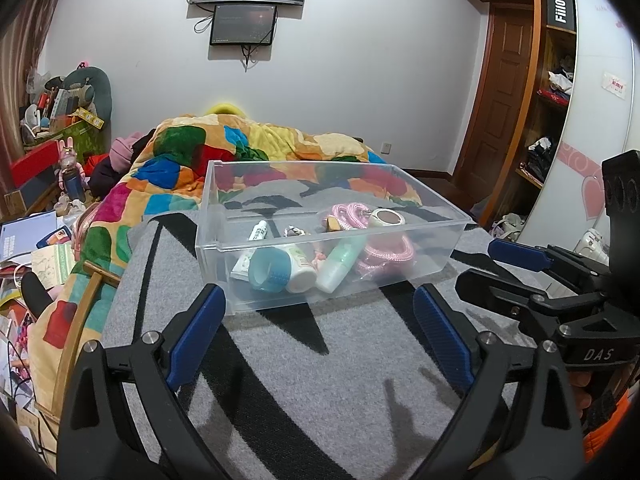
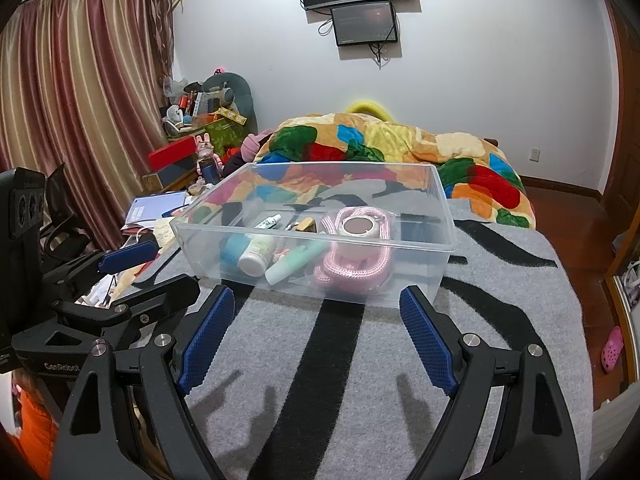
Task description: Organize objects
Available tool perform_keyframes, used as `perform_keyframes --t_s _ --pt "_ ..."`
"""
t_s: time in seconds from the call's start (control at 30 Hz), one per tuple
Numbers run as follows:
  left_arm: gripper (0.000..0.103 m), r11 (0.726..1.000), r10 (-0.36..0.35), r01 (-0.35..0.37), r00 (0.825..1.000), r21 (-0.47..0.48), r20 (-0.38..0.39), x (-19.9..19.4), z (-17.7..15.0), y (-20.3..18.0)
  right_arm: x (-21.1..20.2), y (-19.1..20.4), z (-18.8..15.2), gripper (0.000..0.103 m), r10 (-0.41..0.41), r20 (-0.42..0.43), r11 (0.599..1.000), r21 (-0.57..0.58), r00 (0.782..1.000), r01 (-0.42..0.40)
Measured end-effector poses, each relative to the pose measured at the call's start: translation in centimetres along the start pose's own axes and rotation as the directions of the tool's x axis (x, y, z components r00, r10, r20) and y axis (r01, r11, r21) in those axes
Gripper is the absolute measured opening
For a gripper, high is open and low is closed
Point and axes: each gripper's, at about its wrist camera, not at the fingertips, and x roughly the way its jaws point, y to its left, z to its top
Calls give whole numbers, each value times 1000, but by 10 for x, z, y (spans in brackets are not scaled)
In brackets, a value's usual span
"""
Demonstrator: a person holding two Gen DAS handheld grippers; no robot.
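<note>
On the bed (image 2: 500, 320) stands a bin (image 2: 316, 236) holding a rope (image 2: 352, 268) on its right and bottles (image 2: 260, 252) on its left, a quilt (image 2: 400, 140) behind it, both grippers before it.

left gripper (image 1: 320, 312): jaws spread, empty | clear bin (image 1: 424, 256): on grey blanket (image 1: 320, 380), holding toiletries

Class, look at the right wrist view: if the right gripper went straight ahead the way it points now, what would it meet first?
Probably the near wall of the clear plastic storage box on the grey-and-black striped blanket. The open right gripper points at it; the gap is hard to judge.
</note>
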Motion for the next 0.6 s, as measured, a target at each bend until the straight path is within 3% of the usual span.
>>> perform_keyframes --t_s 0.6 --pt "96 1000 -17 17 1000 -7 -13 -1 0 -1 -1 -1 0 83 2 -2 1000 1 1000 -2"
